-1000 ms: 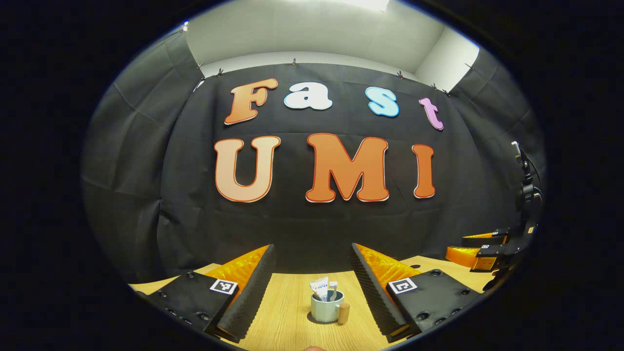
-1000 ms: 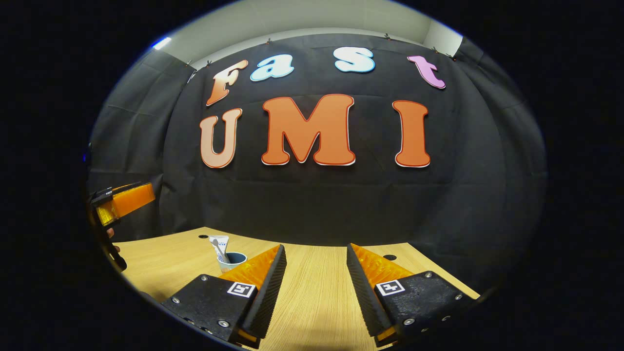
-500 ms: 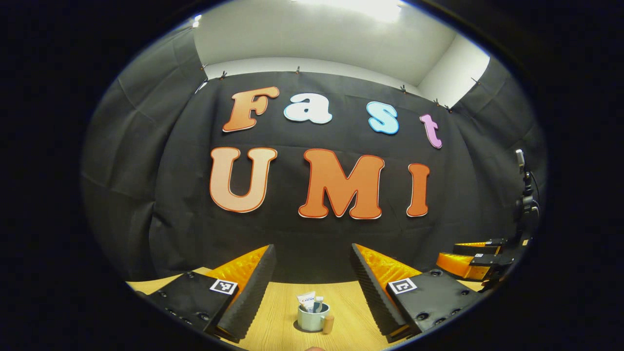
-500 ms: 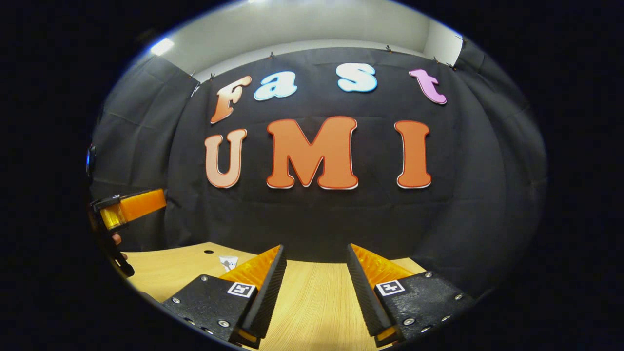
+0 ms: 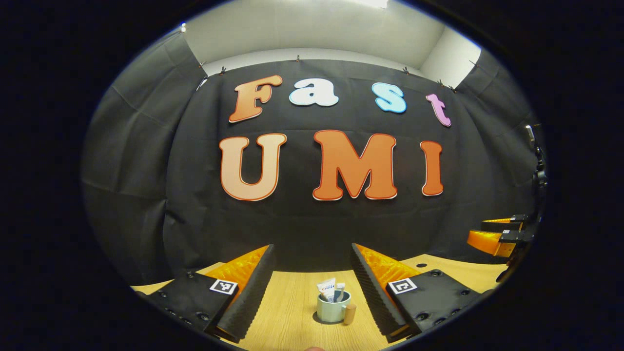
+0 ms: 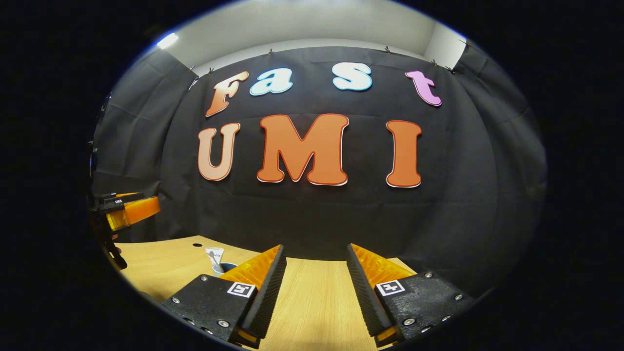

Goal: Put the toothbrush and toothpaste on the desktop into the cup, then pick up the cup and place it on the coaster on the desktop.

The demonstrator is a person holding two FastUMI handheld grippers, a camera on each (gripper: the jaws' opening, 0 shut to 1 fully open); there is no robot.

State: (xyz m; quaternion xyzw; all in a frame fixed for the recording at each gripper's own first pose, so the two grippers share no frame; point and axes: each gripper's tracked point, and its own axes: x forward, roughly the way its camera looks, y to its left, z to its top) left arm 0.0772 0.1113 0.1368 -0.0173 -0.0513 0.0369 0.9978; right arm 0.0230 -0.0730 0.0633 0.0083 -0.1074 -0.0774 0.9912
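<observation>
My left gripper point(image 5: 312, 287) hangs above the desk point(image 5: 287, 312) with its jaws spread wide and nothing between them. Straight ahead through the gap, toward the middle of the desk, stands the cup point(image 5: 331, 309). The toothpaste point(image 5: 326, 289) leans out of it on the left and the toothbrush point(image 5: 340, 288) stands beside it on the right, so I judge the loading step done. A small cork-like piece point(image 5: 349, 313) sits touching the cup's right side; it may be the cup's handle, but I cannot tell. I cannot make out a coaster under or near the cup, so whether the cup is already placed is not something I can settle from here.

My right gripper point(image 6: 316, 285) is also wide open and holds nothing, with bare desk between its fingers. In the right gripper view the cup point(image 6: 228, 267) is mostly hidden behind my left-hand finger, with only its rim and the toothpaste tube point(image 6: 215, 257) poking up, toward the far left part of the desk.

If the cup is not yet on the coaster, what remains is to close on the cup, lift it upright so nothing tips out, and set it down there.
</observation>
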